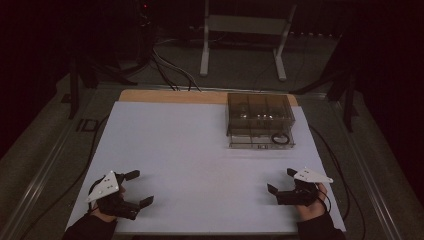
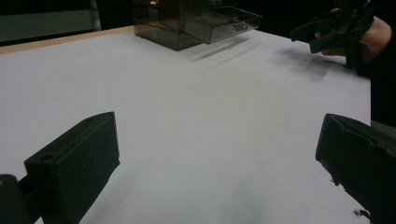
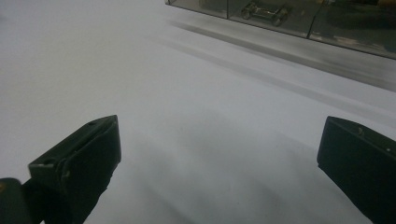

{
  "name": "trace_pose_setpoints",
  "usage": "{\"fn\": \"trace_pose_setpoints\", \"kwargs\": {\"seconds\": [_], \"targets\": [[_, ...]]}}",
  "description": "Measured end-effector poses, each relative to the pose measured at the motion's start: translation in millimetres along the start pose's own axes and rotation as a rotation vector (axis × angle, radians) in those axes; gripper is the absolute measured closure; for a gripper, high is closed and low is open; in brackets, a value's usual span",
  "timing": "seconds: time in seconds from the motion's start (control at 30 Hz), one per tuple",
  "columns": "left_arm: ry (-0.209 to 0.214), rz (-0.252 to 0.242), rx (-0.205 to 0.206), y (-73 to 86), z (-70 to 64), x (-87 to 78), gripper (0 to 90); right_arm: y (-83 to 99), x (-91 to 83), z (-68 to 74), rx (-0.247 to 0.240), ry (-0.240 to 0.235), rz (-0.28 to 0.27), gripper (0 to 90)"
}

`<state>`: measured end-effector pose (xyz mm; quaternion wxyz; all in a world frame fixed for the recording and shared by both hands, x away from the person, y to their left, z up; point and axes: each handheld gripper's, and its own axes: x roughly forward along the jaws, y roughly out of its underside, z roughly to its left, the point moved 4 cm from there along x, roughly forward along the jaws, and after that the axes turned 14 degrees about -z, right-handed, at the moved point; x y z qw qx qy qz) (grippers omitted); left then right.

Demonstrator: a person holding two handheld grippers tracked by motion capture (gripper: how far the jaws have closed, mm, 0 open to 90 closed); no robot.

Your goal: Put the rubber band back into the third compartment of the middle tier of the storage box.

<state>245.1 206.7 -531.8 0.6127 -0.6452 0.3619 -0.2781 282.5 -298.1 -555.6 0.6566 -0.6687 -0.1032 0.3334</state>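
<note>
A clear smoky plastic box (image 1: 259, 120) with compartments stands at the far right of the white table sheet (image 1: 190, 160); a drawer sticks out of its front with a dark ring (image 1: 280, 138) inside. The box (image 2: 187, 21) sits far ahead in the left gripper view, and its wall (image 3: 289, 14) runs along the top of the right gripper view, small metal parts (image 3: 266, 10) behind it. My left gripper (image 1: 139, 188) rests open near the front left corner. My right gripper (image 1: 281, 180) is open at the front right, also seen as the right gripper (image 2: 303, 39) across the sheet. Nothing lies between either pair of jaws.
A strip of wooden tabletop (image 1: 170, 96) shows beyond the sheet. Behind the table stand a white metal frame (image 1: 245, 35) and cables (image 1: 170, 70) on the floor. A cable (image 1: 327, 145) trails off the right edge.
</note>
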Motion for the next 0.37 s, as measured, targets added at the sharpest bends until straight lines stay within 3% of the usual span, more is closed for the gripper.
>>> {"fn": "trace_pose_setpoints", "kwargs": {"seconds": [0.37], "targets": [[-0.001, -0.002, -0.002, -0.2, 0.2, -0.1, 0.3, -1.0, -0.3, 0.9, 0.003, 0.002, 0.002, 0.0]]}}
